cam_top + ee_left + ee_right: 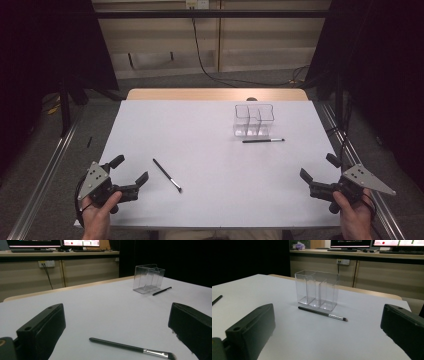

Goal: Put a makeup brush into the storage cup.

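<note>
The left tongs [132, 170] rest at the near left corner of the white desk [210, 165], jaws spread wide with nothing between them. The right tongs [318, 168] sit at the near right corner, equally wide and empty. 1 brush [167, 175] lies flat just beside the left tongs, bristles toward the person. A 2nd brush [263, 140] lies just in front of the clear organizer [253, 120], which stands upright toward the far right.

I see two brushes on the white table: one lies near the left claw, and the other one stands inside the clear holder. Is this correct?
Not quite. The second brush is not inside the clear holder; it lies flat on the white table just in front of it, as the right gripper view shows. The other brush does lie near the left claw.
</note>
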Demonstrator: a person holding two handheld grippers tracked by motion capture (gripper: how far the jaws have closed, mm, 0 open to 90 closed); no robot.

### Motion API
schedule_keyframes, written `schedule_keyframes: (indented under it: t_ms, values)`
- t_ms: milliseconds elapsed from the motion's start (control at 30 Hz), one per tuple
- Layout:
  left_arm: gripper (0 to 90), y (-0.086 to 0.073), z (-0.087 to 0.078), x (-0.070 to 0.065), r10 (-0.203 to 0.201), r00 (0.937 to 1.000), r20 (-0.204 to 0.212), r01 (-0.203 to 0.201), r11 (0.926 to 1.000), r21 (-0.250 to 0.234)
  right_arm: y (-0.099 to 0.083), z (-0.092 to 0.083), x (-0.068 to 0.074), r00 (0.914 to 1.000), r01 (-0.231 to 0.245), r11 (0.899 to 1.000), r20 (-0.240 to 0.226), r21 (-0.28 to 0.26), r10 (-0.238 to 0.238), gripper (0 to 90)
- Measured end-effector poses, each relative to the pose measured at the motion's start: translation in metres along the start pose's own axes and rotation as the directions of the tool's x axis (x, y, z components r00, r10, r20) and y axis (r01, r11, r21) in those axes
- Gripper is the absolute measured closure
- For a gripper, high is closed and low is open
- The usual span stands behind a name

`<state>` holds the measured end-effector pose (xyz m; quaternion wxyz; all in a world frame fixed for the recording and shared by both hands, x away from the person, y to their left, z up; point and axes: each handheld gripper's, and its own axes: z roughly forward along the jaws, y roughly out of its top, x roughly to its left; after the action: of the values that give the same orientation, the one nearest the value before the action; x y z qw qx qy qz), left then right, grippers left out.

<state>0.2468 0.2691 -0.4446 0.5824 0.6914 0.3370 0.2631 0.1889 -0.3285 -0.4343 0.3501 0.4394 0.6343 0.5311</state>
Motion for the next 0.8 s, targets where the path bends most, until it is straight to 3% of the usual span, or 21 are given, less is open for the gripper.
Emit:
schedule_keyframes:
  t_ms: [333, 800]
  values:
    - [1.2, -0.0007, 0.0009, -0.0021, 0.009, 0.9997, 0.02, -0.01, 0.9996, 0.026, -0.0007, 0.0025, -0.0008, 0.9998, -0.003, 1.0, -0.018, 0.0, 0.003, 0.0]
    - [1.9, 0.0057, -0.0063, -0.0073, -0.001, 0.9992, 0.04, 0.001, 0.9999, 0.015, 0.0004, 0.0027, 0.004, 0.9994, -0.001, 1.0, -0.035, 0.003, 0.001, 0.0]
